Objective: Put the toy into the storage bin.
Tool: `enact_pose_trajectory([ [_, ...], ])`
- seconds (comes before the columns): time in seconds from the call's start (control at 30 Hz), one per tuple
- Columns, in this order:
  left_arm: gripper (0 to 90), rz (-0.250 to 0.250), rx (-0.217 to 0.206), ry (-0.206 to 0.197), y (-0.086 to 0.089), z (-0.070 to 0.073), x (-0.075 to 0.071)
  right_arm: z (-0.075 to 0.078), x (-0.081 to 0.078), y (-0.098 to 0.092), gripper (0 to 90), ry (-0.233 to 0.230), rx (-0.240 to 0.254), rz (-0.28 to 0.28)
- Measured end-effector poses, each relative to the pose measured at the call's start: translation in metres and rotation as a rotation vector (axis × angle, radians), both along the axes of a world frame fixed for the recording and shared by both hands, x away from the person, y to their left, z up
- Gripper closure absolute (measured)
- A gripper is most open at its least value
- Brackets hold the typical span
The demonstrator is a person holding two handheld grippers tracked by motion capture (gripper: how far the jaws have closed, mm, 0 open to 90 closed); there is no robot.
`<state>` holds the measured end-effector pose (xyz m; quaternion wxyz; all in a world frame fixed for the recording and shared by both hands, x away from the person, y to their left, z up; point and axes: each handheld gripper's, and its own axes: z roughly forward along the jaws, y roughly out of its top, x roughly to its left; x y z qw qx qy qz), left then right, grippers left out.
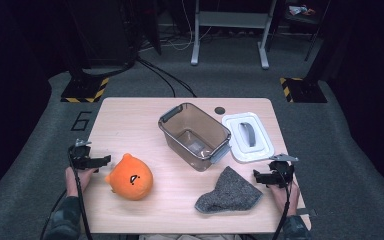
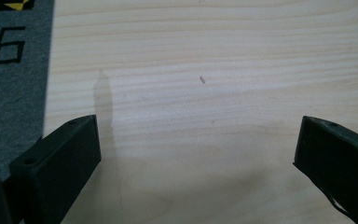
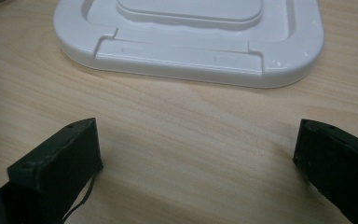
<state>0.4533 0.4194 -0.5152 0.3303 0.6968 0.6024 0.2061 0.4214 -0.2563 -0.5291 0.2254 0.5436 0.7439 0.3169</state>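
Just past the wide-open, empty left gripper (image 1: 105, 160) sits the orange plush (image 1: 130, 177); beside the equally open, empty right gripper (image 1: 256, 176) lies the grey sock (image 1: 230, 192). Bin (image 1: 194, 135) empty, lid (image 3: 191, 42) off; nothing packed yet.

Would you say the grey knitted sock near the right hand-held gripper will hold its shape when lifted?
Probably not: the grey sock lies flat and crumpled on the table, so it likely droops. Its fuzzy knit suggests it is light and unlikely to slip.

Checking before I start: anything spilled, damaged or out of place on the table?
Nothing stands out. The bin stands upright and empty, its white lid flat beside it; the orange plush and grey sock lie apart.
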Motion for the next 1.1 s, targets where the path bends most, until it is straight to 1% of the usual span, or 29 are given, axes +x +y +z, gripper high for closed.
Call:
enact_pose_trajectory([
  [0.03,0.0,0.002,-0.004,-0.004,0.002,0.004,-0.003,0.0,0.0,0.0,0.0,0.001,0.0,0.0],
  [0.1,0.0,0.005,-0.011,-0.025,0.003,0.014,-0.011,0.0,0.0,0.0,0.0,-0.003,-0.002,0.003],
  [0.13,0.0,0.006,-0.022,-0.029,0.003,0.019,-0.015,0.0,0.0,0.0,0.0,-0.002,-0.001,0.002],
  [0.17,0.1,0.003,-0.025,-0.05,0.002,0.024,-0.019,0.0,0.0,0.0,0.0,-0.001,-0.001,0.002],
  [0.23,0.8,-0.01,-0.031,-0.061,0.0,0.034,-0.026,0.0,0.0,0.0,0.0,-0.001,-0.001,0.002],
  [0.27,1.0,-0.01,-0.034,-0.076,-0.001,0.038,-0.03,0.0,0.0,0.0,0.0,-0.005,-0.002,0.006],
  [0.33,1.7,-0.028,-0.042,-0.083,-0.006,0.046,-0.037,0.0,0.0,0.0,0.0,-0.005,-0.003,0.004],
  [0.37,1.7,-0.031,-0.037,-0.084,-0.009,0.051,-0.041,0.0,0.0,0.0,0.0,-0.005,-0.003,0.004],
  [0.4,1.7,-0.037,-0.029,-0.094,-0.013,0.054,-0.044,0.0,0.0,0.0,0.0,-0.005,-0.003,0.004],
  [0.43,1.6,-0.053,-0.022,-0.094,-0.017,0.058,-0.047,0.0,0.0,0.0,0.0,-0.005,-0.003,0.004],
  [0.5,1.8,-0.063,-0.02,-0.115,-0.027,0.064,-0.052,0.0,0.0,0.0,0.1,-0.005,-0.003,0.003],
  [0.63,2.3,-0.103,0.019,-0.131,-0.046,0.076,-0.063,0.0,0.0,-0.001,0.3,-0.006,-0.002,0.002],
  [0.67,2.2,-0.113,0.021,-0.138,-0.05,0.078,-0.065,0.0,0.0,-0.001,0.4,-0.006,-0.002,0.001],
  [0.77,2.3,-0.138,0.02,-0.148,-0.061,0.083,-0.072,0.0,0.0,-0.001,0.5,-0.006,-0.002,0.001],
  [0.83,2.5,-0.155,0.029,-0.153,-0.069,0.083,-0.076,0.0,0.0,-0.001,0.6,-0.006,-0.004,0.002],
  [0.87,2.5,-0.167,0.032,-0.143,-0.072,0.084,-0.078,0.0,0.0,-0.001,0.6,-0.005,-0.005,0.003],
  [0.9,2.4,-0.176,0.03,-0.146,-0.076,0.083,-0.08,0.0,-0.001,-0.001,0.6,-0.006,-0.004,0.002],
  [0.97,2.4,-0.2,0.025,-0.137,-0.083,0.082,-0.083,0.0,-0.001,-0.001,0.6,-0.005,-0.005,0.002],
  [1.0,2.5,-0.208,0.032,-0.135,-0.087,0.081,-0.085,0.0,-0.001,-0.001,0.6,-0.005,-0.005,0.002],
  [1.07,2.3,-0.229,0.025,-0.121,-0.094,0.079,-0.088,0.0,-0.001,-0.001,0.6,-0.005,-0.005,0.002],
  [1.1,2.4,-0.232,0.028,-0.121,-0.098,0.079,-0.09,0.0,-0.001,-0.001,0.6,-0.005,-0.005,0.002],
])
